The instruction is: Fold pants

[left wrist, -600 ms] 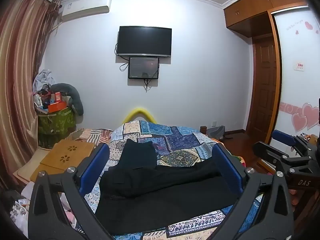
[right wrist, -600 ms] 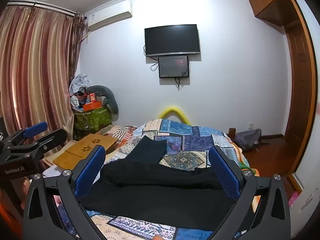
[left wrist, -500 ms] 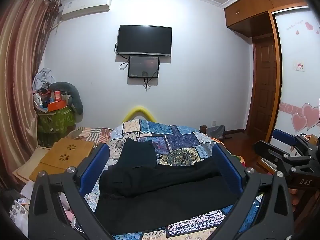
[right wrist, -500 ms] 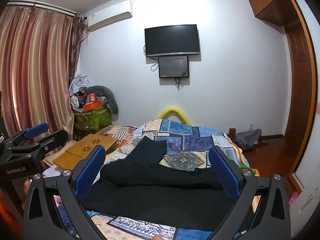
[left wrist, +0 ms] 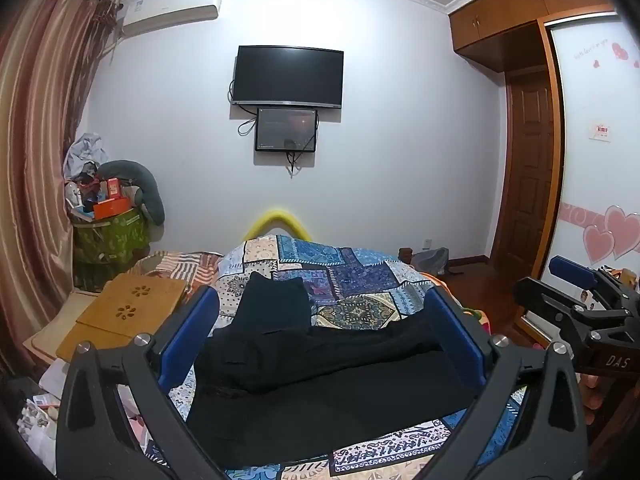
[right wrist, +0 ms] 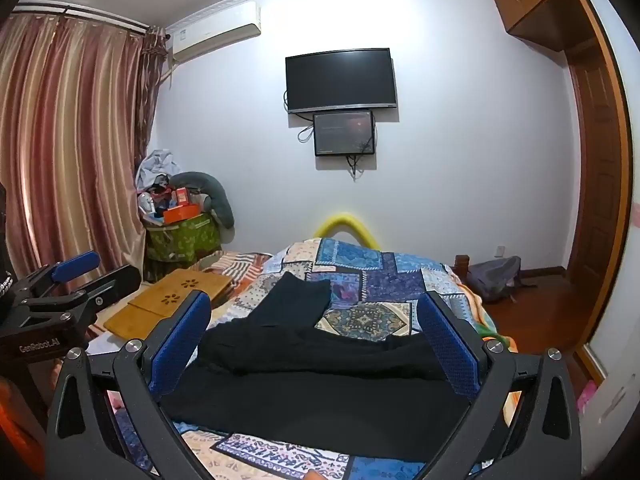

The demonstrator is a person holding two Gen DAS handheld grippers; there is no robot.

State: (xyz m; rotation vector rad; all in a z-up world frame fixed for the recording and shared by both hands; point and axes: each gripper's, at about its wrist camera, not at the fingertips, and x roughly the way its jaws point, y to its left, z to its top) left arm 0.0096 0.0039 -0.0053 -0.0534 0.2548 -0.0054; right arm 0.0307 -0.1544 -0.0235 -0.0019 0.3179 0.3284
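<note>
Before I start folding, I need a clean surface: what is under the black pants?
The black pants lie on a patchwork bedspread, visible all around them. The patch directly beneath the cloth is covered, so anything lying there cannot be seen.

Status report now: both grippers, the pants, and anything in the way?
Left gripper open, right gripper open, both empty above the bed. Black pants lie loose on the patchwork quilt, untouched. Nothing in the way.

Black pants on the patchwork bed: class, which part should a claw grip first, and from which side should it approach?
Judging by their pose, grip the black pants at the near hem, coming in low from the camera side: that edge lies flat and unobstructed on the patchwork quilt.
</note>
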